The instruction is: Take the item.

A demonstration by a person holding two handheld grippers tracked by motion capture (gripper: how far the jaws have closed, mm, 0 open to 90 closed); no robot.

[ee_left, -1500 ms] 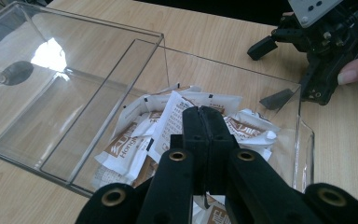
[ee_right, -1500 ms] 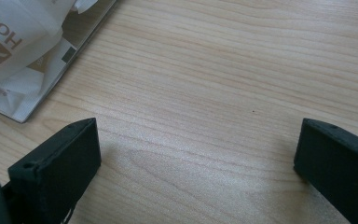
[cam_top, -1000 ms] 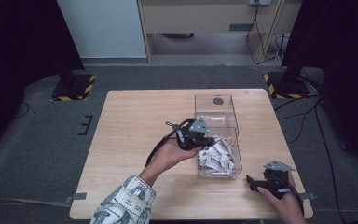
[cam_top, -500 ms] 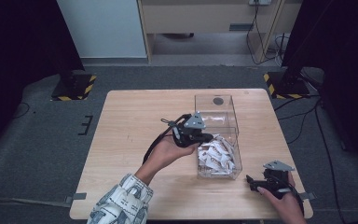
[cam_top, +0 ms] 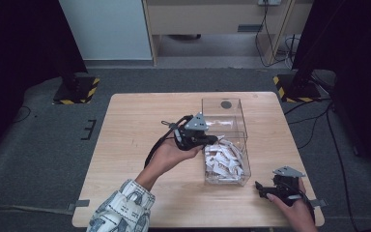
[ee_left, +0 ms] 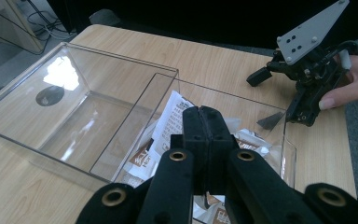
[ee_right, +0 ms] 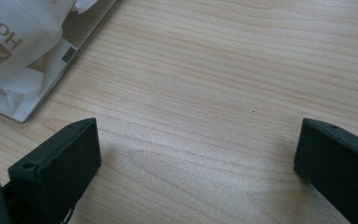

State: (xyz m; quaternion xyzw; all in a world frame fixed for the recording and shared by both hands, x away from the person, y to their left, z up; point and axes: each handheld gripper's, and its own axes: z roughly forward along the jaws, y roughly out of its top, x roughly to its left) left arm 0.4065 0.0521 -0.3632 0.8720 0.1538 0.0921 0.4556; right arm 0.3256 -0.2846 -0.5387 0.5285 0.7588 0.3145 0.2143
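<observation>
Clear plastic box [cam_top: 226, 140], two compartments, set right of centre on the wooden table [cam_top: 130, 145]. Far compartment [ee_left: 70, 100]: bare, a round dark mark seen through its floor. Near compartment: filled with white and brown printed paper packets [cam_top: 224, 159], loosely heaped; lettering partly legible in the right tongs' view [ee_right: 16, 51], where the packets are seen through the box wall.

Left tongs [cam_top: 211, 140]: held in the left hand [cam_top: 171, 154] over the box's left edge, at the near compartment; jaws pressed together, nothing seen between them in the left tongs' view [ee_left: 204, 135]. Grey three-cornered plate on top.

Right tongs [cam_top: 262, 187]: held low in the right hand [cam_top: 294, 212] at the near right corner of the table, apart from the box; jaws wide apart over bare wood [ee_right: 196, 154].

Patterned sleeve [cam_top: 121, 210] noted on the left forearm.
</observation>
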